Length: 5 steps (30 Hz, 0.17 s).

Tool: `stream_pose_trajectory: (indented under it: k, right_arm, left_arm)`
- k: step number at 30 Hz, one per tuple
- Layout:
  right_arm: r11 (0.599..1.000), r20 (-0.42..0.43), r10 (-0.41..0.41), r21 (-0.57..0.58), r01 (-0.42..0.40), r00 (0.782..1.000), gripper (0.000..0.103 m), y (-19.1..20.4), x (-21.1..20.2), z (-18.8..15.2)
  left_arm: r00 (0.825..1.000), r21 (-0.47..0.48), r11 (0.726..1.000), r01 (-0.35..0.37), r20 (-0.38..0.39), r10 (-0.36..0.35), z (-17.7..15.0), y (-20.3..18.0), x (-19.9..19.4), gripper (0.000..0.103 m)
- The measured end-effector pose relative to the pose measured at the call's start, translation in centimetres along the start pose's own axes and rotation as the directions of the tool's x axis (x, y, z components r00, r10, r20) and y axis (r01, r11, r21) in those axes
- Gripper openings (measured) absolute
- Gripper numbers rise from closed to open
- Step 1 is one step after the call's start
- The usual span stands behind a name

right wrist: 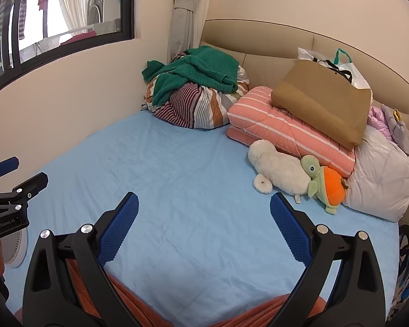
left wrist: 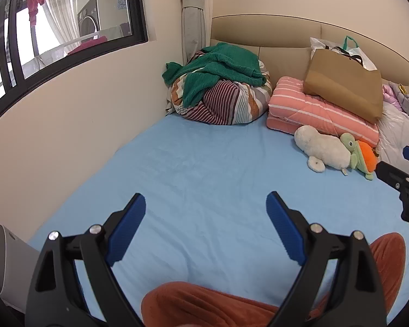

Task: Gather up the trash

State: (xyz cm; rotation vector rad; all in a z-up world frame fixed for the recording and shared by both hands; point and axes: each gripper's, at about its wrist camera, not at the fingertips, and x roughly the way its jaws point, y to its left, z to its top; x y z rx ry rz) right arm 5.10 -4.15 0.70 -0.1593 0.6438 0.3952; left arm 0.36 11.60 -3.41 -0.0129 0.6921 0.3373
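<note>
Blue sheet fills both views, and no loose trash shows on it. Left gripper hangs over it with jaws spread wide, nothing between; right gripper likewise. Brown paper bag leans on the folded pink quilt, white plush just beside.

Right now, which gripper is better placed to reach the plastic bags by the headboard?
Right gripper, probably: the clear plastic bag and white plastic bag lie on its side. The left gripper sits farther toward the wall. Both are open and empty.
</note>
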Motion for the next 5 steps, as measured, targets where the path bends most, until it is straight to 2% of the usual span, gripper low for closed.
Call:
stream_pose_trajectory:
  k: [5]
  right_arm:
    - [1.0,0.001,-0.001,0.003,0.001,1.0,0.094,0.01,0.05,0.0]
  left_arm:
    - [1.0,0.004,1.0,0.013,-0.004,-0.013,-0.05,-0.04,-0.02,0.09]
